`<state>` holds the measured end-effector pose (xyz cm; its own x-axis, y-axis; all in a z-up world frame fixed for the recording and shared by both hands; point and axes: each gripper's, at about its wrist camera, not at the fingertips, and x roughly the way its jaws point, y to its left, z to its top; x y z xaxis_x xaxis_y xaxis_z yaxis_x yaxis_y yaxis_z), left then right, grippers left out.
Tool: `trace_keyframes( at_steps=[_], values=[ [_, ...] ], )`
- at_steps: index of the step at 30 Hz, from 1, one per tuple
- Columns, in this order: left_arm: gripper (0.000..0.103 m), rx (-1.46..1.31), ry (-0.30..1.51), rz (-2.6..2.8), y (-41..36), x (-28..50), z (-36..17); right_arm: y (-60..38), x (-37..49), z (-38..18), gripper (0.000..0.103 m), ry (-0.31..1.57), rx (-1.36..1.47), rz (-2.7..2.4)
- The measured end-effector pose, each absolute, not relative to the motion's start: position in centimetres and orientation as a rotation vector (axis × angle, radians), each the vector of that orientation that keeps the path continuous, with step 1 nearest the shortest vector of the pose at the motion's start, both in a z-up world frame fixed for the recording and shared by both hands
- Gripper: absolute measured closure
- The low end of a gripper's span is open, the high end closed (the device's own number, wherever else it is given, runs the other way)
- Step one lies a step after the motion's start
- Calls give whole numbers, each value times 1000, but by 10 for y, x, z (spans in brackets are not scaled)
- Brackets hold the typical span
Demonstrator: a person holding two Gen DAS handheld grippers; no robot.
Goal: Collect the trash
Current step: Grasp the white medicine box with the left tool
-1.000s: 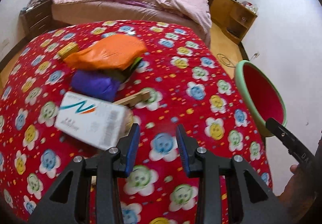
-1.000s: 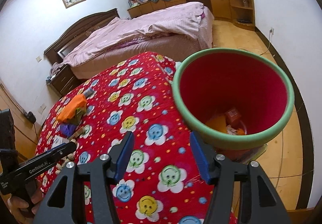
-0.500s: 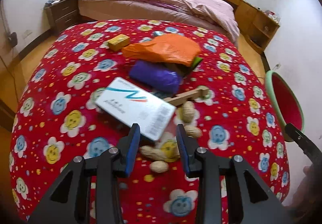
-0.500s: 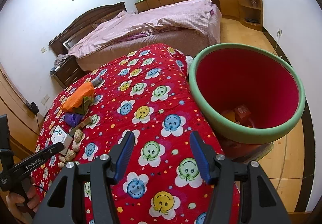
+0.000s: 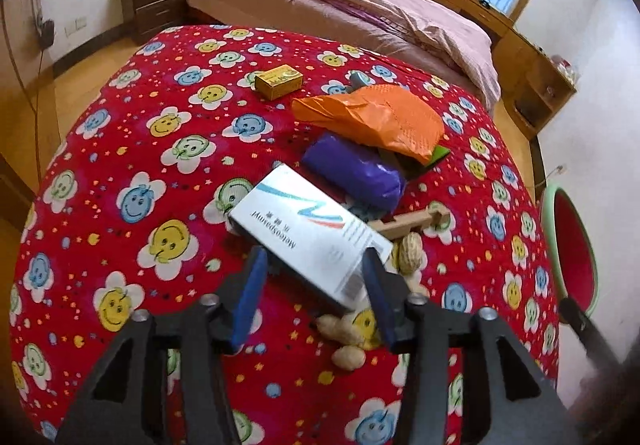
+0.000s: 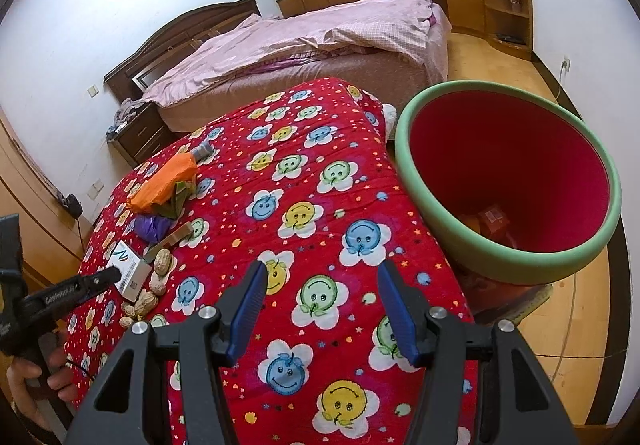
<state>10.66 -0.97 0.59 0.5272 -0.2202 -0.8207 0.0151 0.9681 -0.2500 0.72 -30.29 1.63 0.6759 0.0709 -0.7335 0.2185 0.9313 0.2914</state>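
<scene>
A white carton [image 5: 304, 229] with a blue-and-red swoosh lies on the red smiley tablecloth [image 5: 132, 149]. Its near end sits between the jaws of my left gripper [image 5: 314, 285], which are opening, and a gap shows beside the left pad. Behind the carton are a purple bag [image 5: 352, 171], an orange bag [image 5: 372, 121], a wooden piece [image 5: 412, 223] and peanut shells [image 5: 410, 249]. A small yellow box [image 5: 278, 81] lies farther back. My right gripper [image 6: 320, 297] stands open over bare cloth, left of the red bin with a green rim [image 6: 512, 273].
The bin stands off the table's right edge and holds some orange and red scraps [image 6: 494, 219]. A bed with pink covers [image 6: 304, 37] is beyond the table, a dark nightstand [image 5: 158, 1] to its left. A hand [image 6: 24, 377] holds the left gripper.
My left gripper has swung left across the table to the white carton and its jaws have widened around the carton's near end. The right gripper has shifted only slightly.
</scene>
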Motion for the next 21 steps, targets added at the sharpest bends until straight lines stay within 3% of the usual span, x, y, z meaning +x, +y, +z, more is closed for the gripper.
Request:
trace_keyframes(
  at_steps=[9,21],
  values=[
    [41,-314,1043,-76,-13,138,-6,-308,9,12,43,837,382,-95],
    [40,-197,1034,-78,-29,144,-12,-312,15,2,43,861,395,-97]
  ],
)
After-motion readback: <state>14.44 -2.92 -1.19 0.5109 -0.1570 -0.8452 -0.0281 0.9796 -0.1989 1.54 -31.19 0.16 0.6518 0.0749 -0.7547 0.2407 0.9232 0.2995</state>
